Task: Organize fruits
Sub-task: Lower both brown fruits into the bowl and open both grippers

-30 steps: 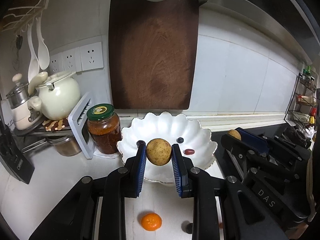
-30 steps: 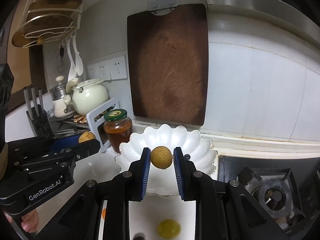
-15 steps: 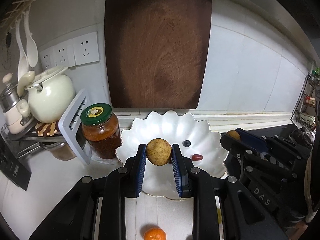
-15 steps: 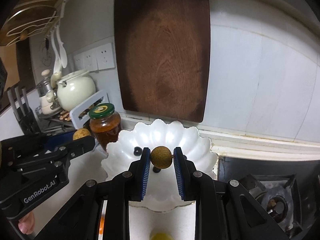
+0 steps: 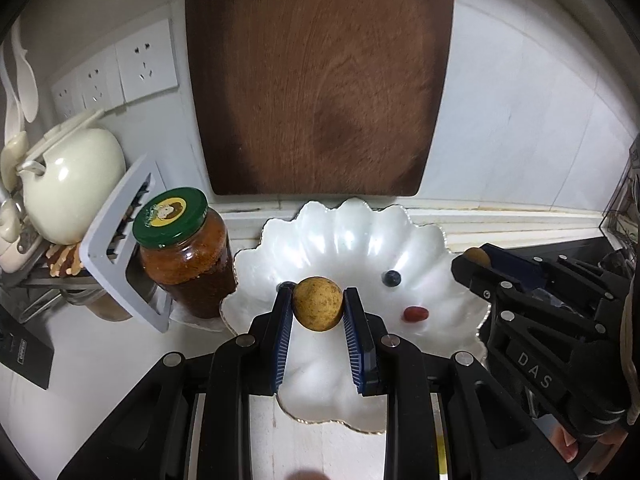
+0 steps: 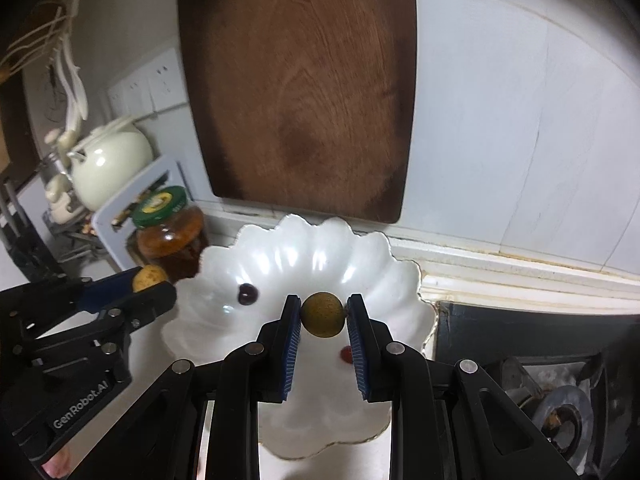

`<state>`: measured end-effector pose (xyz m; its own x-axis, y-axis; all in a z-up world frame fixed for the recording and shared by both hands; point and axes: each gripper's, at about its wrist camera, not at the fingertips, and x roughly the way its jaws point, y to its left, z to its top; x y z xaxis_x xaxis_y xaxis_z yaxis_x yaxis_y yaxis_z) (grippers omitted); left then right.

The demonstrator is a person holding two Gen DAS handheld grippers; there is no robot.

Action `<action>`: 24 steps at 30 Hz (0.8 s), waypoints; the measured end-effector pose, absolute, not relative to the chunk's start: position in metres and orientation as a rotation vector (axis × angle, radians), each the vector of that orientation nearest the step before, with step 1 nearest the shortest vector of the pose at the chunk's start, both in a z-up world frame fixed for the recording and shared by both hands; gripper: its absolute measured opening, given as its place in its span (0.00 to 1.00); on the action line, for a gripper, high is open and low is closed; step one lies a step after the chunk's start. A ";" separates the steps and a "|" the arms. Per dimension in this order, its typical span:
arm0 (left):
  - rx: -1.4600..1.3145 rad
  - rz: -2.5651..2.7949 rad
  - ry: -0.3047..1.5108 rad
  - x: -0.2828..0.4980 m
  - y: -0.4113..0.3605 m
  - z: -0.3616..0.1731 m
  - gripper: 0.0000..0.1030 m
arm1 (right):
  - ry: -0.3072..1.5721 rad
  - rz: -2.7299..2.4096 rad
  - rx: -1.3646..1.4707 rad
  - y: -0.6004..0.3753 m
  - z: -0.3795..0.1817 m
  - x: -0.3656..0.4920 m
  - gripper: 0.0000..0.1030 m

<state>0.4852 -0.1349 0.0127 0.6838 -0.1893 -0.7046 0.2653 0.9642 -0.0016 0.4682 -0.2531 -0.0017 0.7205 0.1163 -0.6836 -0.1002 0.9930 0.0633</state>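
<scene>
Left tool [image 5: 317, 309] and right tool [image 6: 323, 314] each pinch a small, light, thin-shelled longan [image 5: 317, 303] across its middle, above the scalloped plate [image 5: 404, 227].

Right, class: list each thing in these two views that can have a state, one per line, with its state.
Left gripper: shut on a tan round fruit.
Right gripper: shut on a second round fruit.
White scalloped bowl: upright, holding a few small fruits.
Jar: upright, green lid on.
Cutting board: upright against the wall.
</scene>
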 end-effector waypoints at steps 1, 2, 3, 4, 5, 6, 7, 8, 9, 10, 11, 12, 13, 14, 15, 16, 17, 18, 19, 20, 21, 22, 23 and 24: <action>0.105 -0.251 0.788 0.489 -0.135 0.009 0.25 | 0.769 0.116 0.026 -0.255 -0.005 0.473 0.25; 0.106 -0.250 0.795 0.493 -0.135 0.008 0.25 | 0.778 0.115 0.027 -0.255 -0.008 0.476 0.25; 0.105 -0.250 0.808 0.497 -0.136 0.004 0.25 | 0.786 0.113 0.024 -0.255 -0.010 0.479 0.25; 0.107 -0.249 0.817 0.500 -0.136 0.002 0.25 | 0.795 0.108 0.021 -0.255 -0.013 0.483 0.25; 0.111 -0.244 0.828 0.503 -0.138 -0.001 0.25 | 0.803 0.106 0.020 -0.256 -0.015 0.486 0.25; 0.113 -0.242 0.836 0.506 -0.138 -0.004 0.25 | 0.810 0.106 0.021 -0.256 -0.017 0.488 0.25; 0.115 -0.242 0.843 0.508 -0.139 -0.006 0.25 | 0.824 0.106 0.024 -0.257 -0.020 0.492 0.25; 0.114 -0.241 0.854 0.511 -0.139 -0.009 0.25 | 0.834 0.107 0.023 -0.257 -0.023 0.495 0.25; 0.114 -0.239 0.863 0.514 -0.140 -0.012 0.25 | 0.843 0.107 0.019 -0.257 -0.026 0.497 0.25; 0.114 -0.238 0.870 0.516 -0.141 -0.015 0.25 | 0.850 0.106 0.016 -0.257 -0.028 0.500 0.25; 0.115 -0.234 0.878 0.519 -0.141 -0.018 0.25 | 0.859 0.105 0.012 -0.257 -0.031 0.502 0.25; 0.116 -0.229 0.883 0.520 -0.142 -0.021 0.25 | 0.866 0.105 0.010 -0.257 -0.033 0.504 0.25; 0.119 -0.225 0.893 0.522 -0.142 -0.022 0.25 | 0.872 0.106 0.008 -0.257 -0.036 0.505 0.25; 0.122 -0.223 0.900 0.524 -0.142 -0.025 0.25 | 0.878 0.106 0.006 -0.257 -0.038 0.506 0.25; 0.122 -0.221 0.905 0.525 -0.142 -0.027 0.25 | 0.886 0.108 0.004 -0.257 -0.041 0.508 0.25; 0.121 -0.218 0.911 0.527 -0.142 -0.029 0.25 | 0.893 0.108 0.004 -0.257 -0.043 0.509 0.25; 0.120 -0.217 0.918 0.529 -0.142 -0.031 0.25 | 0.899 0.110 0.005 -0.257 -0.046 0.511 0.25; 0.119 -0.216 0.923 0.531 -0.143 -0.032 0.26 | 0.905 0.112 0.006 -0.257 -0.047 0.512 0.25; 0.118 -0.216 0.927 0.532 -0.143 -0.033 0.26 | 0.913 0.114 0.007 -0.257 -0.049 0.512 0.25; 0.116 -0.215 0.932 0.534 -0.143 -0.034 0.26 | 0.921 0.115 0.009 -0.258 -0.051 0.514 0.25; 0.116 -0.215 0.936 0.535 -0.143 -0.035 0.26 | 0.927 0.114 0.011 -0.258 -0.053 0.516 0.25; 0.118 -0.212 0.940 0.536 -0.143 -0.036 0.26 | 0.931 0.111 0.013 -0.258 -0.054 0.517 0.25; 0.117 -0.208 0.942 0.537 -0.143 -0.037 0.26 | 0.933 0.109 0.014 -0.258 -0.055 0.517 0.25; 0.117 -0.208 0.944 0.538 -0.143 -0.037 0.26 | 0.942 0.109 0.014 -0.258 -0.057 0.518 0.25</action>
